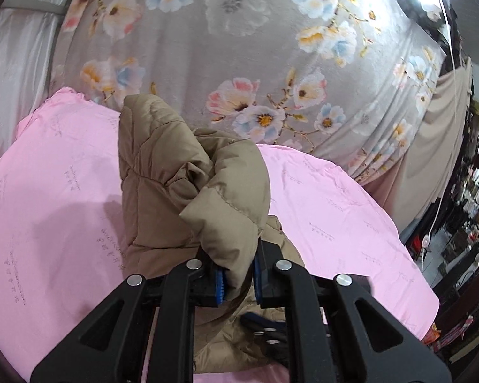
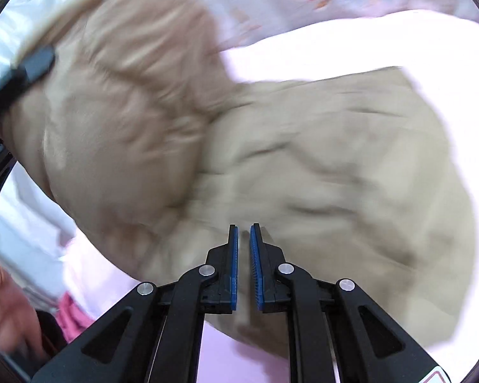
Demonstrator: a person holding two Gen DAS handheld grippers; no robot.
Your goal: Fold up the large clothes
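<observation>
A tan puffer jacket (image 1: 175, 172) hangs bunched above the pink sheet (image 1: 48, 191). My left gripper (image 1: 238, 274) is shut on a padded fold of it, the blue pads pressing from both sides. In the blurred right wrist view, the jacket (image 2: 303, 159) spreads wide over the pink sheet (image 2: 335, 41), with one part raised at the upper left. There the left gripper's black frame (image 2: 32, 67) shows at the jacket's edge. My right gripper (image 2: 244, 233) hovers over the jacket's near part. Its jaws are almost together and nothing shows between them.
A grey floral blanket (image 1: 239, 48) covers the bed beyond the pink sheet. Silvery fabric (image 1: 12, 63) hangs at the left. Cluttered shelves and floor (image 1: 472, 210) lie past the bed's right edge. A hand (image 2: 3, 303) is at the lower left of the right wrist view.
</observation>
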